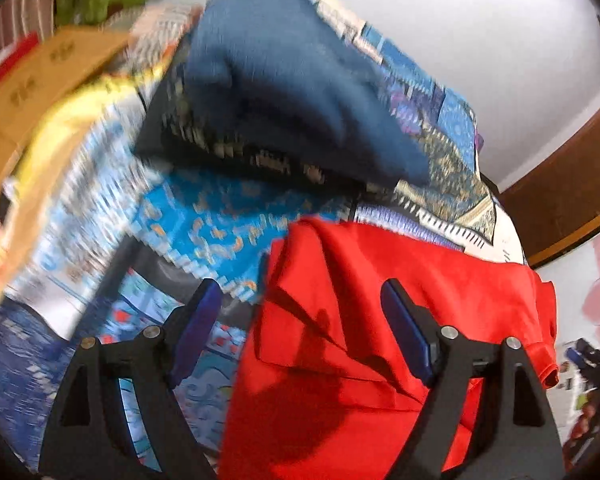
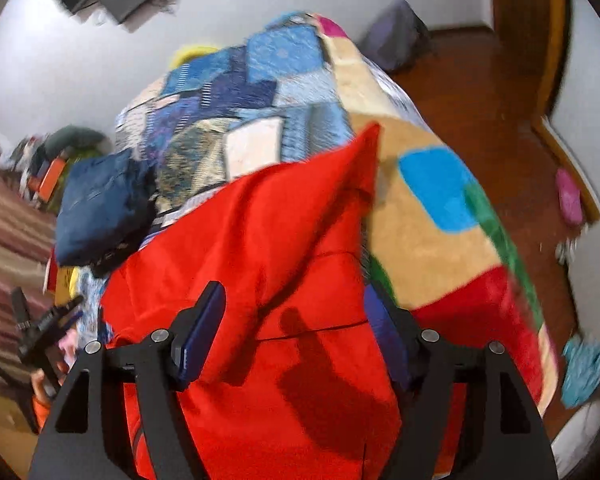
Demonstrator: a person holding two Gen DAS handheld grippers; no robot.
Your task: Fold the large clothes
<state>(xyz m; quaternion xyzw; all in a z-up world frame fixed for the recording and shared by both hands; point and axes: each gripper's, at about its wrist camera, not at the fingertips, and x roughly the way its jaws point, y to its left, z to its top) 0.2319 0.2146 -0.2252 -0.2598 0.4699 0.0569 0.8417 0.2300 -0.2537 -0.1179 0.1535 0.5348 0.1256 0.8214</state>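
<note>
Both the left gripper (image 1: 300,312) and right gripper (image 2: 294,316) gape over the blurred red garment (image 1: 360,340)

Both grippers, left gripper (image 1: 300,320) & right gripper (image 2: 294,320), look alike: matte black angular linkage arms w/ triangular cut-outs, round silver screws at the pivots, and flat dark-blue pads lining the fingers (image 1: 406,332).
</note>
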